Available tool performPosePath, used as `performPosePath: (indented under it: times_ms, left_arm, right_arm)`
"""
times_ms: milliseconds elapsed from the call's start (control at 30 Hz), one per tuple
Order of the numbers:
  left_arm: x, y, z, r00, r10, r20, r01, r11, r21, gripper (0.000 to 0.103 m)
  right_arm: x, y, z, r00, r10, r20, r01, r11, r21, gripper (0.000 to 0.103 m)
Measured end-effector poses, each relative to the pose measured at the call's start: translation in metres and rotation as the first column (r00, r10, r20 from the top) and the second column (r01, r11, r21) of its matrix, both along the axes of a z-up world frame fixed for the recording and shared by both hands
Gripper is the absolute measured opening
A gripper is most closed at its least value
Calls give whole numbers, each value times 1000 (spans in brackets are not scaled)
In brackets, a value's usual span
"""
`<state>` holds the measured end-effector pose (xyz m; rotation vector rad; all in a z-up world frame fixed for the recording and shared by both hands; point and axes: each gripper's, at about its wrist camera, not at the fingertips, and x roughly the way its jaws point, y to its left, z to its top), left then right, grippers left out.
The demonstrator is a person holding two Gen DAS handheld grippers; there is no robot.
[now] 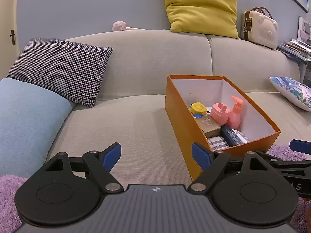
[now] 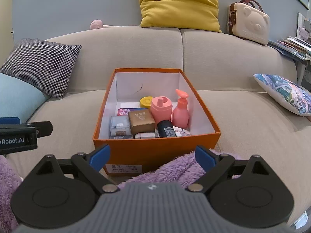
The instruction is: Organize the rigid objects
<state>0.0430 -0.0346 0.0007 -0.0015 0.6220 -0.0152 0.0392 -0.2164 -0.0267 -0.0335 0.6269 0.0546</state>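
An orange box (image 2: 155,147) sits on the beige sofa seat; it also shows in the left wrist view (image 1: 182,124). Inside it are a pink pump bottle (image 2: 180,110), a pink round container (image 2: 161,107), a yellow round item (image 2: 146,102), a brown carton (image 2: 141,121), a dark tube (image 2: 166,129) and several small packs. My right gripper (image 2: 152,157) is open and empty, just in front of the box's near wall. My left gripper (image 1: 156,155) is open and empty, left of the box above the seat.
A purple fluffy blanket (image 2: 175,170) lies at the sofa's front edge. A houndstooth cushion (image 1: 62,69) and light blue cushion (image 1: 25,120) are at the left. A yellow cushion (image 2: 178,3), bear case (image 2: 250,23) and printed pillow (image 2: 283,93) are at the back and right.
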Motion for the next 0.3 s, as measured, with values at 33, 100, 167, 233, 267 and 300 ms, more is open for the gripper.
performPosePath:
  times_ms: [33, 100, 167, 233, 267, 300]
  left_arm:
    - [0, 0, 0, 1000, -1, 0, 1, 1000, 0, 97]
    - [0, 0, 0, 1000, -1, 2, 1, 1000, 1, 97]
    - [-1, 1, 1, 1000, -5, 5, 5, 1000, 1, 97]
    - [-1, 1, 1, 1000, -8, 7, 8, 1000, 1, 97]
    - [-1, 1, 1, 1000, -7, 7, 7, 1000, 2, 97]
    - [-1, 1, 1, 1000, -6, 7, 6, 1000, 2, 97]
  right_arm:
    - [0, 0, 0, 1000, -1, 0, 1, 1000, -1, 94]
    - [0, 0, 0, 1000, 0, 0, 0, 1000, -1, 94]
    - [0, 1, 0, 1000, 0, 0, 0, 1000, -2, 94]
    - [0, 1, 0, 1000, 3, 0, -3, 1000, -3, 94]
    - [0, 1, 0, 1000, 3, 0, -3, 1000, -4, 94]
    - [0, 1, 0, 1000, 2, 0, -2, 1000, -4, 94]
